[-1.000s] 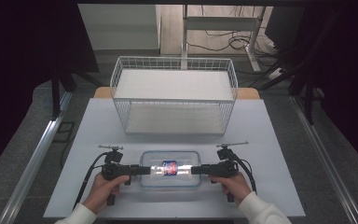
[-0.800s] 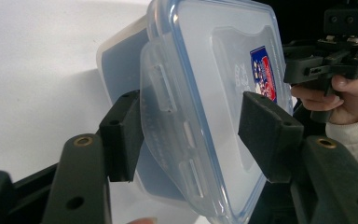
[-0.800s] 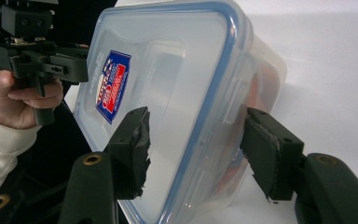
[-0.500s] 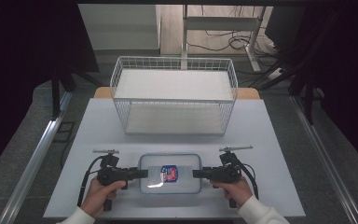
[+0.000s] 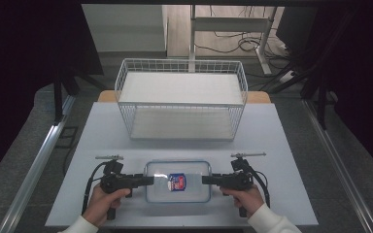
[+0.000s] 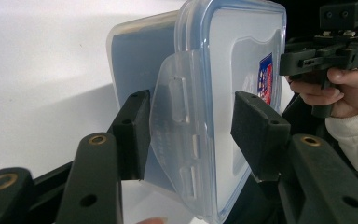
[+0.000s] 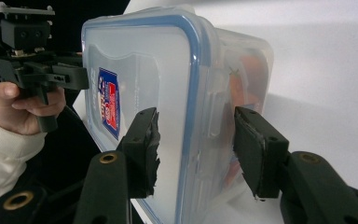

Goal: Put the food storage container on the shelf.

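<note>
Left tool sits at the left short end of the clear lidded food container, its jaws having just been closing. In the left gripper view they straddle that end's latch flap; one pad lies against the body under the flap, the other pad stands off the lid face with a visible gap, so this tool reads as not yet clamped. Right tool mirrors it at the container's right end, jaws likewise just closing. In the right gripper view one worn pad rests against the lid face and the other lies close beside the body wall; whether it presses I cannot tell.

Container position: flat on the white bench, at the near edge between the two hands, lid on, blue seal rim seated all round. A red and blue label shows on the lid centre. Reddish contents are glimpsed through the wall in the right gripper view.

Beyond the container, well apart toward the far bench edge, stands a white wire basket with nothing in it.

Judgement on progress: approach done, both tools placed at the end latches. Grip, unlatching or lifting remains outstanding; the container has not left the bench.
</note>
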`<state>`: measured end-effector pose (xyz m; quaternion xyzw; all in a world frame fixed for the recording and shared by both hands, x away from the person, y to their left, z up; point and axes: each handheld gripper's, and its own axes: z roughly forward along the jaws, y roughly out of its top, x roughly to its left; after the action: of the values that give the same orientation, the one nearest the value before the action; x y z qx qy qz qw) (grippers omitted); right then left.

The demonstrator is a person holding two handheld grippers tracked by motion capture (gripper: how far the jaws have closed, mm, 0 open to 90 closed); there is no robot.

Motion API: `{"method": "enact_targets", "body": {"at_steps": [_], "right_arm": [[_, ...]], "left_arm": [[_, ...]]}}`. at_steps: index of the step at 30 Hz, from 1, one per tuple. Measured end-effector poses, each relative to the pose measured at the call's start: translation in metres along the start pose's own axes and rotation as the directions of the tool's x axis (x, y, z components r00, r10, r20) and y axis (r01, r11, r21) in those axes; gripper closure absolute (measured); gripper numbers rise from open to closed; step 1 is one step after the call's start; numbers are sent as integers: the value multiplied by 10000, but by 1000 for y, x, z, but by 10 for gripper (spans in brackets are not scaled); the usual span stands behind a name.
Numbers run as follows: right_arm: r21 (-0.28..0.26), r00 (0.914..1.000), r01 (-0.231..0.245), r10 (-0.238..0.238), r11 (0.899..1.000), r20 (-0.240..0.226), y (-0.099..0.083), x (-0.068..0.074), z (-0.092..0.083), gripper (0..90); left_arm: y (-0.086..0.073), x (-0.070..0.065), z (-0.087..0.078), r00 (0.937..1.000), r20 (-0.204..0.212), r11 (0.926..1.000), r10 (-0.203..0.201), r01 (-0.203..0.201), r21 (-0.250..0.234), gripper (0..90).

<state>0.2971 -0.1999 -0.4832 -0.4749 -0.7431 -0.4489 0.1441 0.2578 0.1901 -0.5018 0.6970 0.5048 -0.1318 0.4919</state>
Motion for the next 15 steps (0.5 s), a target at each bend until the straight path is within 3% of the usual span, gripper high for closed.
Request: {"method": "enact_targets", "body": {"at_steps": [15], "right_arm": [[-315, 9992, 395, -393, 9987, 65, 11, 2, -3, 510]], "left_arm": [[14, 0, -1, 9998, -13, 9996, 186, -187, -205, 492]]}}
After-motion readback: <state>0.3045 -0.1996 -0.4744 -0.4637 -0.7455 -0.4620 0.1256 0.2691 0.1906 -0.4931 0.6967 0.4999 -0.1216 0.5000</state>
